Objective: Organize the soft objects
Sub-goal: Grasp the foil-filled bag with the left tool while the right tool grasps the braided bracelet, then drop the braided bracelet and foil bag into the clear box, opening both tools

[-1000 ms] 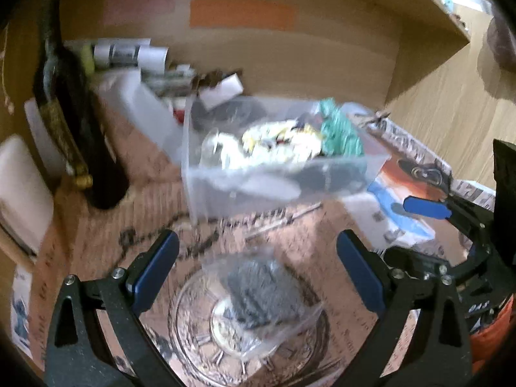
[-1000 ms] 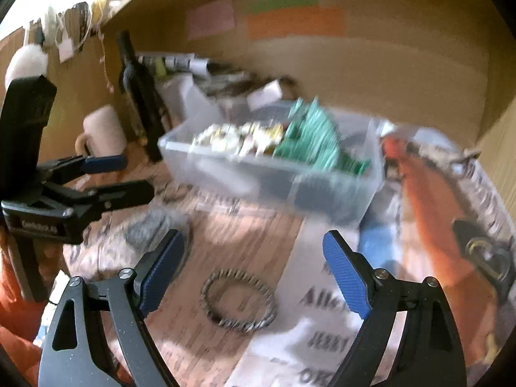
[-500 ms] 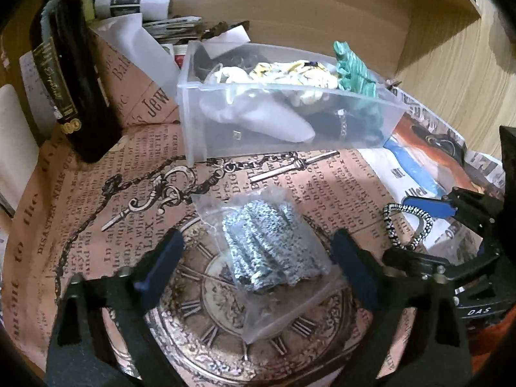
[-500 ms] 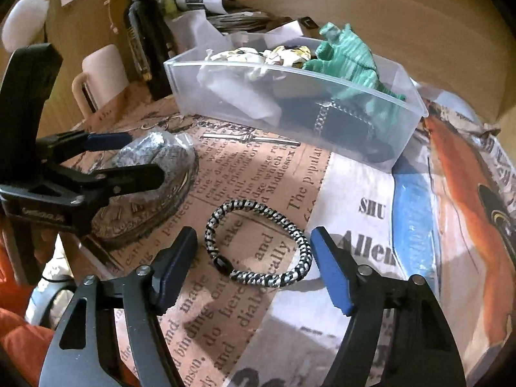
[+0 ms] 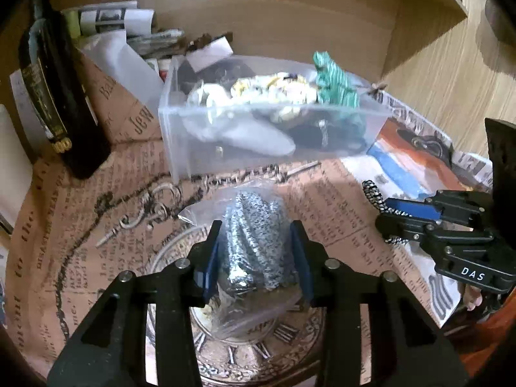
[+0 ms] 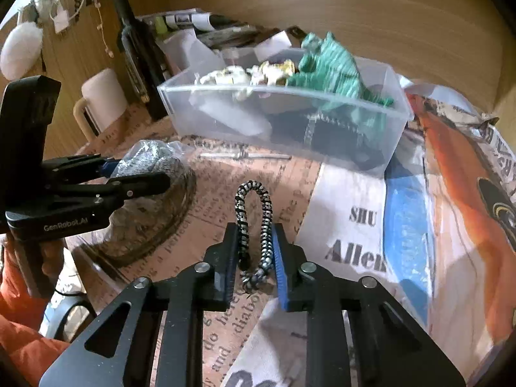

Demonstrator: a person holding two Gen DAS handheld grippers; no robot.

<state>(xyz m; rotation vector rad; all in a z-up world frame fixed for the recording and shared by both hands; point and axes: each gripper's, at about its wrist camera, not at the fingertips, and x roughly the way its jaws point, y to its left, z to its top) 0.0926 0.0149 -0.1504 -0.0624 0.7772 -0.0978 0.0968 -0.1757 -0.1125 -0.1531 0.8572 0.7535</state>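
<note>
On newsprint (image 6: 354,225) reading "Allen", right gripper (image 6: 256,251) pinching braided band (image 6: 254,213).

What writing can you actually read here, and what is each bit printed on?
"DAS": right gripper body.
"GenRobot.AI": left gripper body.
"SHU" and "Allen": newspaper on the table.
"Jew": brown printed paper beside the bin.
Bottle label and the paper's small print: too blurred to read.

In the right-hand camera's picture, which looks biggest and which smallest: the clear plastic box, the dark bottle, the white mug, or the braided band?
1. clear plastic box
2. dark bottle
3. braided band, white mug: about alike; the band is nearer the camera, so unranked.
</note>
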